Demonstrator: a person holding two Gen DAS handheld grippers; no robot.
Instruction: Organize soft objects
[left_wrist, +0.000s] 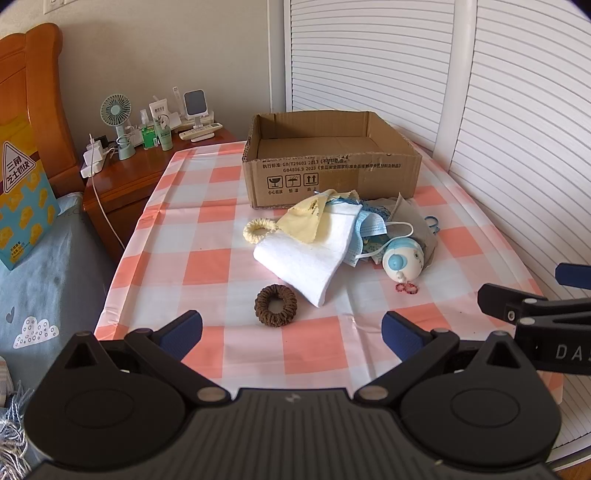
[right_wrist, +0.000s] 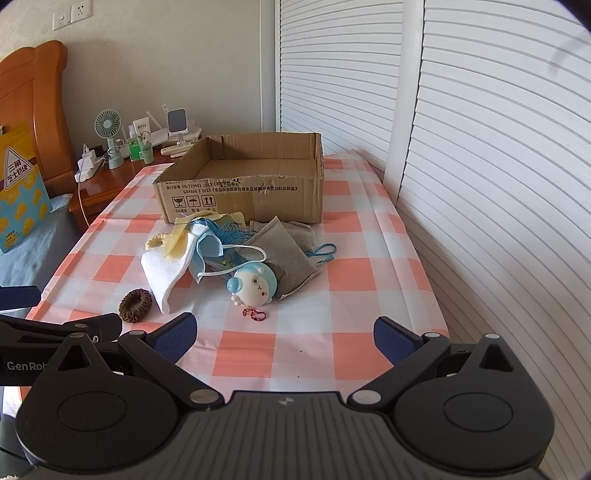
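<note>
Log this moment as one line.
left gripper: open, empty | right gripper: open, empty | open cardboard box: empty | brown knitted scrunchie: nearest, on table

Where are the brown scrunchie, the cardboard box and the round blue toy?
brown scrunchie (left_wrist: 275, 305), left wrist view, on its ruffled ring.
cardboard box (right_wrist: 243, 199), right wrist view, on its front wall.
round blue toy (right_wrist: 256, 285), right wrist view, on its white face.

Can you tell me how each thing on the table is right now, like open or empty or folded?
cardboard box: open on top, empty
white cloth: folded, lying flat
yellow cloth: crumpled over the white cloth
blue face mask: crumpled in the pile
grey cloth: folded, under the toy
round blue toy: lying on its side
brown scrunchie: lying alone, flat
left gripper: open, empty
right gripper: open, empty
</note>
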